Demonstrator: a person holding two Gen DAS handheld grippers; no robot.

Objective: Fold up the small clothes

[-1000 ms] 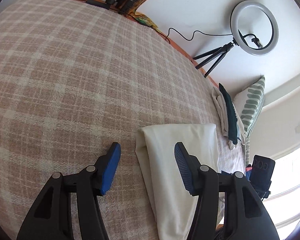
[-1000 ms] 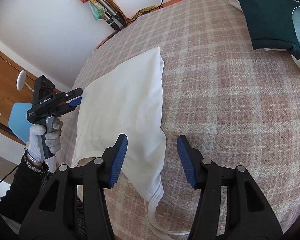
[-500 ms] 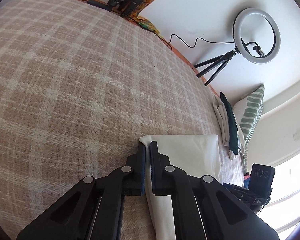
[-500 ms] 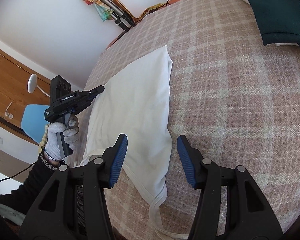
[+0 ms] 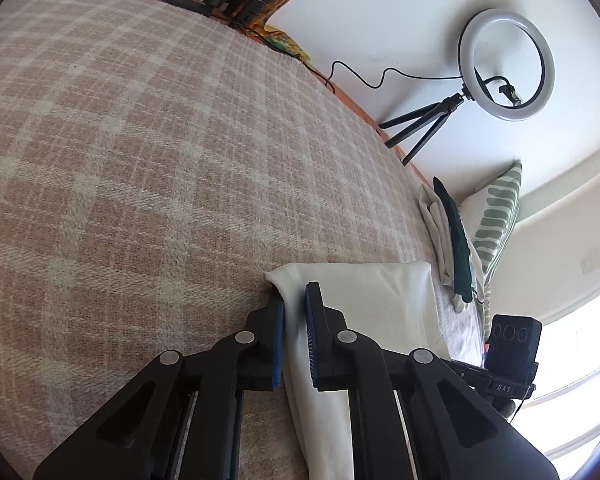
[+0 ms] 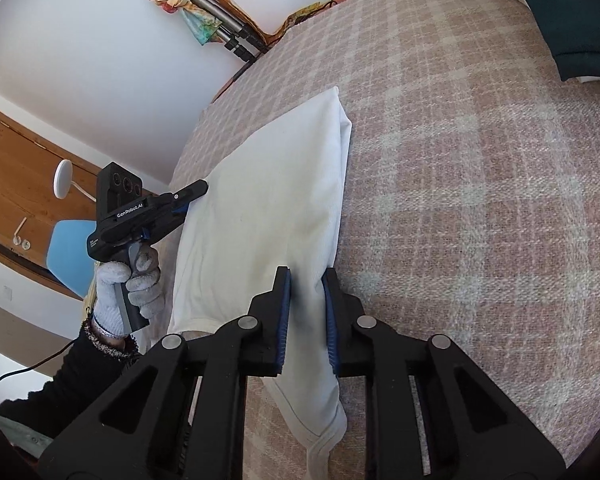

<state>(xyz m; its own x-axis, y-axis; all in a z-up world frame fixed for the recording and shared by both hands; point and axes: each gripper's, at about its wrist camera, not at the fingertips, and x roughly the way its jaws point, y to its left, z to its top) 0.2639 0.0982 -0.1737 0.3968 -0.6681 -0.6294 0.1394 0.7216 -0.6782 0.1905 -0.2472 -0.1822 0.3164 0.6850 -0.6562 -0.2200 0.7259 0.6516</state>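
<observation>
On the plaid-covered bed (image 6: pixel 480 184), near its front edge, lies the cream garment (image 6: pixel 276 200), folded lengthwise. Left tool (image 5: pixel 294 312) is clenched on one corner of it; right tool (image 6: pixel 305 304) grips its opposite end.

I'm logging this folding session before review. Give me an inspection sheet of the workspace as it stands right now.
Surface: pink-and-cream plaid bed cover, flat.
Job's things: cream folded cotton garment lying on the cover, pinched at two edges.
Clutter: pile of white and dark green clothes at the far side, beside a green-striped cushion.
Grippers: left tongs shut on the garment's edge near its corner; right tongs shut on its opposite edge.
Cables: black cord running along the wall to the white ring light on a black tripod.
Surroundings: white wall, bundled tripod legs, blue chair, wooden door.
</observation>
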